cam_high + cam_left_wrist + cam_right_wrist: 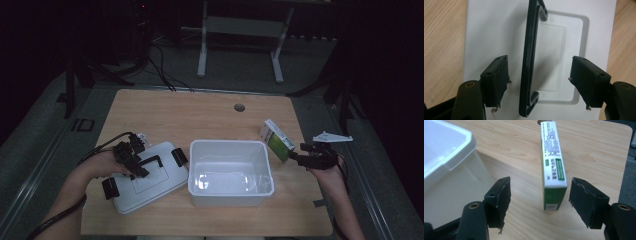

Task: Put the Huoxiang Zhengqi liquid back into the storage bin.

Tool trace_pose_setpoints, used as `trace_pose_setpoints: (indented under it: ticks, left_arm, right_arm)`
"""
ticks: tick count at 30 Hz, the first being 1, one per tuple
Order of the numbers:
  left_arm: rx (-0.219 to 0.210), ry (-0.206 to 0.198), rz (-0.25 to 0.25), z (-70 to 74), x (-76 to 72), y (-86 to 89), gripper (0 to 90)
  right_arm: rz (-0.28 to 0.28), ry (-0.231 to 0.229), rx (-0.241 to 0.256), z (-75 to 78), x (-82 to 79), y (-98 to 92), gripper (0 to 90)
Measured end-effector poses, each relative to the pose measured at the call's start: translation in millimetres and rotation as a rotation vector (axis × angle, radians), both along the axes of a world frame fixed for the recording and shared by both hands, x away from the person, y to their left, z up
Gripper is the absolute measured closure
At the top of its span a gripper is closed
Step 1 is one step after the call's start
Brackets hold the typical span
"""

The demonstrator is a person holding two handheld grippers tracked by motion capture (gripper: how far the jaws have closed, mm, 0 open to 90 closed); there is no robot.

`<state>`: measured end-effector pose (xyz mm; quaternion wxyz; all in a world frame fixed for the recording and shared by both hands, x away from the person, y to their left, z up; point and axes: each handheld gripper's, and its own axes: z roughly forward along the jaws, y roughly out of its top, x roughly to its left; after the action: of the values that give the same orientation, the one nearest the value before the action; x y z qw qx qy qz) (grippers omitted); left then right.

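A white lid (145,182) with a black handle (150,164) and black clips lies flat on the table's left. My left gripper (132,162) hovers over it, open, its jaws straddling the raised handle (530,57) without touching it. An open white bin (230,172) stands at the centre. A green and white box (276,140) stands on edge to the right of the bin. My right gripper (298,157) is open right beside it. The box's near end (552,170) stands between the jaws, close to the right one.
The wooden table (200,112) has a round grommet hole (239,107) near its far edge. Bare wood lies behind the bin and lid. Beyond the table stand dark stands, cables and a white frame (240,30) on the floor.
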<state>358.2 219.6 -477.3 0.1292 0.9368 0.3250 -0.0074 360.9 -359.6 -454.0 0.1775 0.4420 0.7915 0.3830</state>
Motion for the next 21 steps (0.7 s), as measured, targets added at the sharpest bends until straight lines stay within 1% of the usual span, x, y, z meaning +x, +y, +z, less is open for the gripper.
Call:
trace_pose_setpoints:
  ticks: [2,4,7,12,13,15,17,19,21]
  left_arm:
    - [-0.002,0.002,-0.002,-0.3,-0.4,-1.1,31.5]
    - [-0.004,0.002,-0.003,-0.1,0.2,-1.7,31.5]
    - [-0.003,0.002,-0.008,-0.5,0.4,-2.9,31.5]
    - [0.002,0.003,-0.002,-0.6,0.6,-1.5,31.5]
    - [-0.004,0.004,0.002,-0.5,0.7,-1.0,31.4]
    - [0.006,0.001,-0.001,-0.5,0.3,-0.3,31.4]
    - [0.004,0.005,0.001,-1.3,-0.3,-0.3,31.4]
    - [0.003,0.009,0.000,-2.1,-0.2,-0.6,31.4]
    - [0.003,0.007,0.000,-2.5,-0.2,-1.4,31.4]
  right_arm:
    - [0.005,0.006,-0.003,1.3,6.9,0.3,33.4]
    - [0.006,0.011,-0.019,2.4,14.4,0.7,33.4]
    - [0.013,0.034,-0.031,2.2,24.8,2.8,34.6]
    - [0.018,0.075,-0.075,-0.3,41.9,8.1,34.7]
    - [0.018,0.083,-0.080,-0.5,45.7,8.6,34.8]
    - [0.019,0.095,-0.098,-0.6,50.9,9.9,36.0]
    - [0.022,0.103,-0.105,-1.1,55.4,10.7,36.1]
    - [0.030,0.122,-0.112,-2.1,60.7,11.6,36.8]
    - [0.033,0.144,-0.107,-3.1,65.7,12.7,38.5]
